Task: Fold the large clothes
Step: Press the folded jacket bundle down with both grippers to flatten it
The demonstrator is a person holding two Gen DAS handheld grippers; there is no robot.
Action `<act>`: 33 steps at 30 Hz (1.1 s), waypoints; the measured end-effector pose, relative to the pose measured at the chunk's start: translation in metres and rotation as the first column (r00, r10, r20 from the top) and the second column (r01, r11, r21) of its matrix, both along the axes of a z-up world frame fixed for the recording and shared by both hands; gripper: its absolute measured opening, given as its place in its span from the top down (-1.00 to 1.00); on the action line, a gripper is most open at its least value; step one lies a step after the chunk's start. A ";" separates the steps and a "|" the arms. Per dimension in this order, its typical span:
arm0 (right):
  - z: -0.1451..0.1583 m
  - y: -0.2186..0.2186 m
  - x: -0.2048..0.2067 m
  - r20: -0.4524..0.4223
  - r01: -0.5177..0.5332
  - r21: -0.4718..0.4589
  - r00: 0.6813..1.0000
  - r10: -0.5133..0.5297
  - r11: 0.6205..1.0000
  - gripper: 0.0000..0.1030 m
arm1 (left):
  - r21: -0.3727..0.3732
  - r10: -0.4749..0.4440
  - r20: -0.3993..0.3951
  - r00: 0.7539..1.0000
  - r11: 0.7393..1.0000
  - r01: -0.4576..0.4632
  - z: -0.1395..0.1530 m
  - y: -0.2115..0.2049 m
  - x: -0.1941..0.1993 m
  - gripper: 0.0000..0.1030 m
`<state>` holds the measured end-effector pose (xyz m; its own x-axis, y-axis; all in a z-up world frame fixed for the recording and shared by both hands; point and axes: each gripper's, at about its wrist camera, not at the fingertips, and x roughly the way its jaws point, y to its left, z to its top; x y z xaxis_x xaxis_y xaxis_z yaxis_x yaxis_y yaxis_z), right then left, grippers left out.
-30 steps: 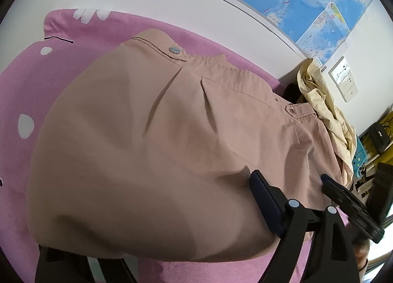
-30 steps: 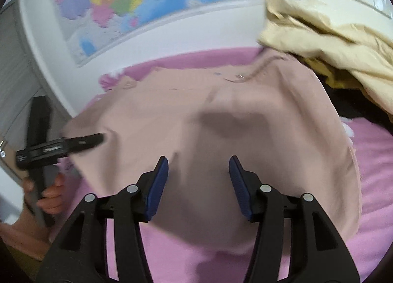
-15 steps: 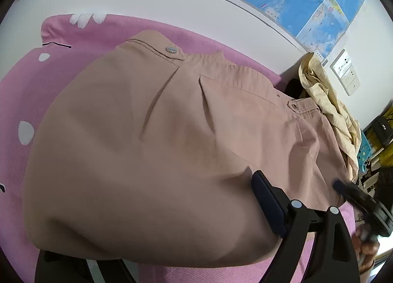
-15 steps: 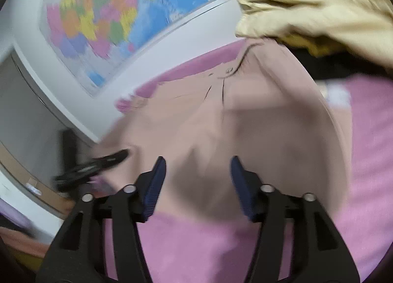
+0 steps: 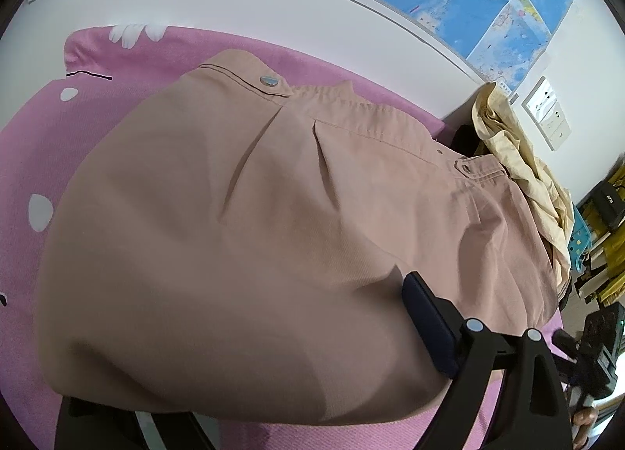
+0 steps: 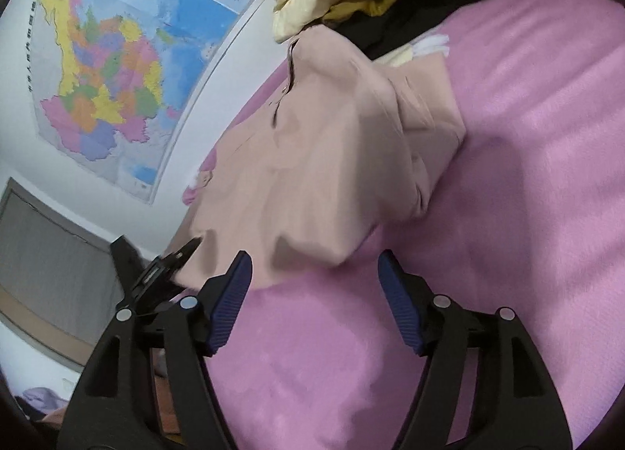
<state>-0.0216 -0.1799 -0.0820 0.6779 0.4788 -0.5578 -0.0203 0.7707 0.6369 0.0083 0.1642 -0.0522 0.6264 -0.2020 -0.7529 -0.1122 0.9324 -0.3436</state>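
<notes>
left wrist view: a pair of dusty-pink trousers [image 5: 273,239] lies folded on a pink bedspread [image 5: 35,129] dotted with white shapes, waistband and a metal snap button [image 5: 269,79] toward the wall. the left gripper [image 5: 242,383] has the near edge of the cloth draped over it; one blue-padded finger [image 5: 427,327] stands clear at the right while the other sits hidden under the fabric, so whether it pinches the trousers or merely lies beneath them cannot be told. right wrist view: the right gripper [image 6: 314,290] hangs above bare bedspread just short of the trousers' folded corner, its blue pads [image 6: 230,301] spread apart and opening, with nothing between them and no contact with the cloth. the left gripper's black tip shows at the garment's far edge in that view. a heap of pale yellow clothing [image 5: 519,172] lies beside the trousers near the wall. a large coloured map [image 6: 101,71] hangs above the bed, and wall switches [image 5: 547,114] sit beside it
</notes>
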 end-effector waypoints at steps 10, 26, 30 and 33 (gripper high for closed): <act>0.002 0.027 0.036 0.042 0.070 -0.130 0.997 -0.065 0.989 -0.48 | 0.002 -0.015 0.007 1.000 1.000 0.015 -0.001 -0.004 0.002 -0.85; -0.001 0.034 0.071 0.074 0.024 -0.029 0.997 -0.022 0.999 -0.44 | 0.045 -0.010 0.004 1.000 0.999 0.009 -0.001 -0.011 0.003 -0.86; 0.000 0.037 0.075 0.060 0.029 -0.043 0.998 -0.026 0.999 -0.45 | 0.078 -0.008 -0.006 1.000 0.997 0.009 -0.002 -0.014 0.004 -0.87; 0.000 0.042 0.077 0.059 0.032 -0.065 0.998 -0.028 0.997 -0.48 | 0.085 -0.005 -0.010 1.000 0.996 0.006 -0.002 -0.015 0.005 -0.87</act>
<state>0.0557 -0.1379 -0.0818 0.7236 0.4212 -0.5469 -0.0319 0.8119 0.5830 0.0133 0.1495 -0.0539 0.6181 -0.1405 -0.7734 -0.1102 0.9587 -0.2622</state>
